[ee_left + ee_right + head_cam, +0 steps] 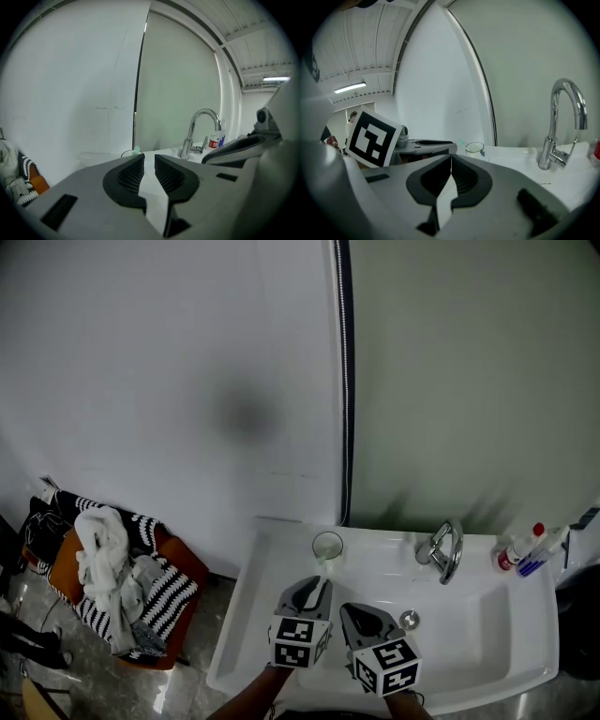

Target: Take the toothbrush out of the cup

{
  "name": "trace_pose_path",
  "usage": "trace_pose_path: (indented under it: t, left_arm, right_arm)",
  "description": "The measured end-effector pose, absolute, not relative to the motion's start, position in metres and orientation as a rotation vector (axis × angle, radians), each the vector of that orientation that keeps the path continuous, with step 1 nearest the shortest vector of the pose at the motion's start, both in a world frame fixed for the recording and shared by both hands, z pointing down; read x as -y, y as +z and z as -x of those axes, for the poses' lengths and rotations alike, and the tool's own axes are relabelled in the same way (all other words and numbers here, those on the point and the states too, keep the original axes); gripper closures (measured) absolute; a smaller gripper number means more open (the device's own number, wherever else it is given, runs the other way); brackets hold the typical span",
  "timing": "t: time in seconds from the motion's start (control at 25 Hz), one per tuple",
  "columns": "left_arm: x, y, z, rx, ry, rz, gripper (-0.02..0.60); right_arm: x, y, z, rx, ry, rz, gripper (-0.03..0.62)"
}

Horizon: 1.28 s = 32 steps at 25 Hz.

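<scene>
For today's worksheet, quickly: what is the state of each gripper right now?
Left gripper: open, nothing between its jaws.
Right gripper: shut, holding nothing.

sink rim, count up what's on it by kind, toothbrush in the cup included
cup: 1
toothbrush, in the cup: 1
tap: 1
red-capped bottle: 1
blue-and-white item, kind unclear: 1
total: 5
</scene>
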State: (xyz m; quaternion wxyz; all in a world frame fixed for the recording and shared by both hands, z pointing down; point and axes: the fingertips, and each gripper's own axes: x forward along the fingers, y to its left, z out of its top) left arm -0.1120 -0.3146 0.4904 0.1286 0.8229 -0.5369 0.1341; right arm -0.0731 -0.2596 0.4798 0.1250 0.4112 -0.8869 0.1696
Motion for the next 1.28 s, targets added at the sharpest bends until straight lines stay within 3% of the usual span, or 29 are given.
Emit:
trace_pose_path:
  t: [1.28]
  left_arm:
    - [0.371, 0.531, 0.120, 1.660, 0.417, -2.485, 0.460]
  right_arm:
    - [0.270, 0.522, 0.079, 2.489, 0.601, -1.205, 0.582]
